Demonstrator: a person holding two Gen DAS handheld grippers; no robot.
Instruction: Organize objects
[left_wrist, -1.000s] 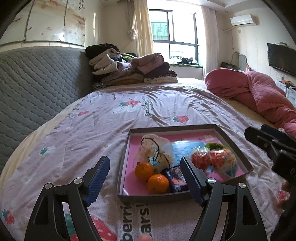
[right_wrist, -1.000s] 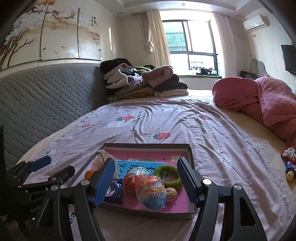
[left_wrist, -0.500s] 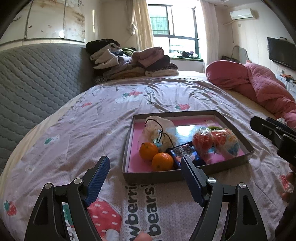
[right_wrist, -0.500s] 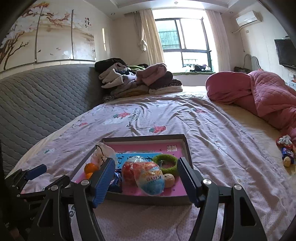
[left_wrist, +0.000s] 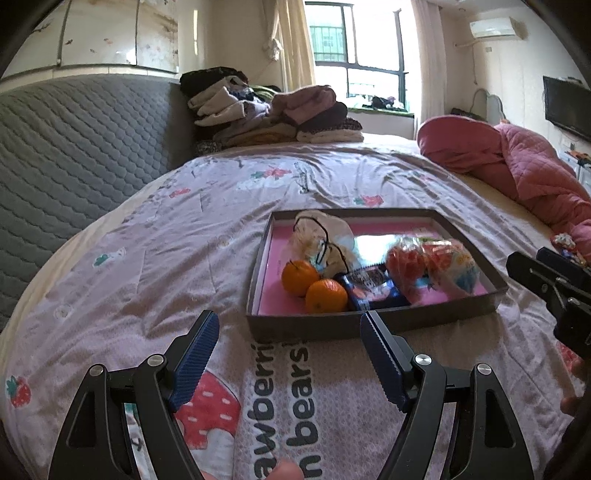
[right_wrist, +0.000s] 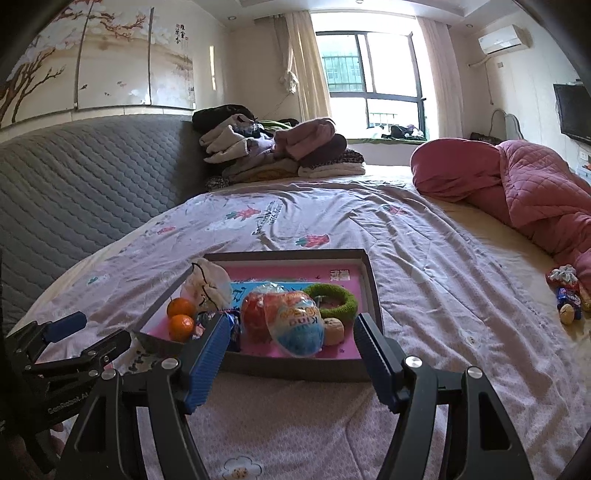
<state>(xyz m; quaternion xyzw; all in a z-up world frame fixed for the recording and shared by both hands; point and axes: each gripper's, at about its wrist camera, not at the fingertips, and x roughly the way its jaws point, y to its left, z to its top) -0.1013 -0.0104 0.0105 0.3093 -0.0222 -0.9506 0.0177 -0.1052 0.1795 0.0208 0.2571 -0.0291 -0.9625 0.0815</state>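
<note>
A shallow grey box (left_wrist: 325, 326) (right_wrist: 371, 291) with a pink floor lies on the bedsheet. It holds two oranges (left_wrist: 314, 288) (right_wrist: 180, 317), a cream drawstring pouch (left_wrist: 321, 236) (right_wrist: 207, 282), a blue snack packet (left_wrist: 369, 288), a large wrapped Kinder egg (right_wrist: 291, 323) (left_wrist: 439, 266), a green ring (right_wrist: 332, 301) and a small beige piece (right_wrist: 333, 326). My left gripper (left_wrist: 290, 332) is open and empty, just short of the box's near wall. My right gripper (right_wrist: 290, 334) is open and empty, in front of the box's near edge.
Several loose small items (right_wrist: 567, 295) lie on the bed at the right, beside a pink quilt (right_wrist: 517, 184). Folded clothes (right_wrist: 280, 151) are stacked at the far end. A grey padded headboard (right_wrist: 74, 192) runs along the left.
Both grippers have drawn back from the box towards me and sit lower; the box now lies farther ahead in both views. The jaws stay open and empty.
</note>
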